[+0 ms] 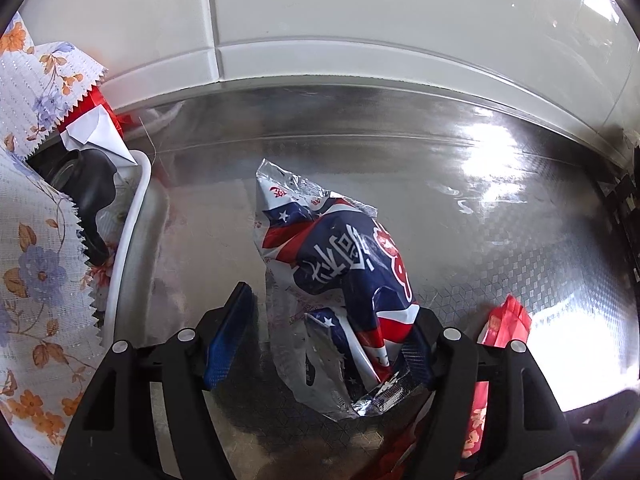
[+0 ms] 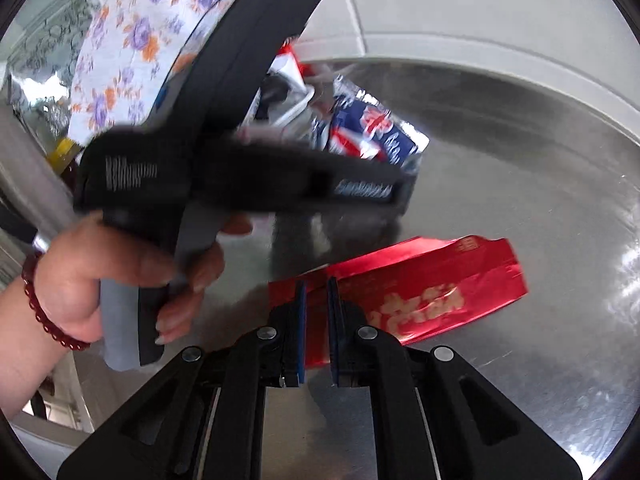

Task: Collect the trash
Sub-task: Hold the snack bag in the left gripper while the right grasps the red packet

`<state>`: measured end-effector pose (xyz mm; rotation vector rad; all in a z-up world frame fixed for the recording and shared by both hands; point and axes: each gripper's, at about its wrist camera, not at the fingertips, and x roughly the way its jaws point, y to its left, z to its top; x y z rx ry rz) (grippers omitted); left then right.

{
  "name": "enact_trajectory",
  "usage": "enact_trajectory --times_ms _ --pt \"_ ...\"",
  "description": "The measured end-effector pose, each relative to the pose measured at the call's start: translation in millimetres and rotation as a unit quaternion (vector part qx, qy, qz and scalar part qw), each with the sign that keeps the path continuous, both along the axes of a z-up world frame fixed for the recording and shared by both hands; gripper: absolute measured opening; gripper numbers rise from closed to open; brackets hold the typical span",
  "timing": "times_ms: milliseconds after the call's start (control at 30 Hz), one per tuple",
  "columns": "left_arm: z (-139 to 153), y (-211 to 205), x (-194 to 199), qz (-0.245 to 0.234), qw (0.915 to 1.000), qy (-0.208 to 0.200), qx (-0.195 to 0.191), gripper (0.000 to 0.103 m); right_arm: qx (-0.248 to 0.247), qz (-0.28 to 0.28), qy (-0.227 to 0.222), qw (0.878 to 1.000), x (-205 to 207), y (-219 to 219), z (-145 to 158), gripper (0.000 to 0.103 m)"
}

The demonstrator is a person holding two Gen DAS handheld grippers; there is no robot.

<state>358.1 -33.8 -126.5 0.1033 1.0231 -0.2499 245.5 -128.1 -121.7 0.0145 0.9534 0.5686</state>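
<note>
A crumpled blue, red and white snack bag (image 1: 348, 256) lies on the shiny metal counter (image 1: 500, 208). It sits between the fingers of my left gripper (image 1: 332, 308), leaning on the right finger, with a gap to the left pad (image 1: 228, 336); the jaws stand open. The same bag (image 2: 372, 128) shows in the right wrist view, beyond the blurred body of the left gripper and the hand (image 2: 120, 272) holding it. My right gripper (image 2: 317, 286) is shut on the left end of a flat red foil wrapper (image 2: 424, 280). That red wrapper (image 1: 506, 324) lies just right of the left gripper.
A white-rimmed container (image 1: 134, 208) at the left, draped in floral cloth (image 1: 36, 240), holds a black item and red-and-white scraps. White tiled wall (image 1: 360, 20) bounds the counter at the back. A dark rack (image 1: 624, 216) stands at the right edge.
</note>
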Motion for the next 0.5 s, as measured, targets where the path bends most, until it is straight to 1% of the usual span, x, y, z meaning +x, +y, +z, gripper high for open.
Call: enact_trajectory --times_ms 100,233,333,500 --pt "0 3 3 0.004 1.0 0.002 -0.002 0.07 -0.031 -0.005 -0.004 1.0 -4 3 -1 0.007" --pt "0 5 4 0.004 1.0 0.004 0.001 0.07 -0.065 -0.01 -0.007 0.998 -12 -6 0 0.006" --pt "0 3 1 0.004 1.0 0.004 0.003 0.07 -0.089 -0.022 -0.012 0.996 -24 -27 1 0.006" --pt "-1 -2 -2 0.005 0.9999 0.003 0.009 0.07 -0.097 -0.068 -0.008 0.993 -38 -75 1 0.006"
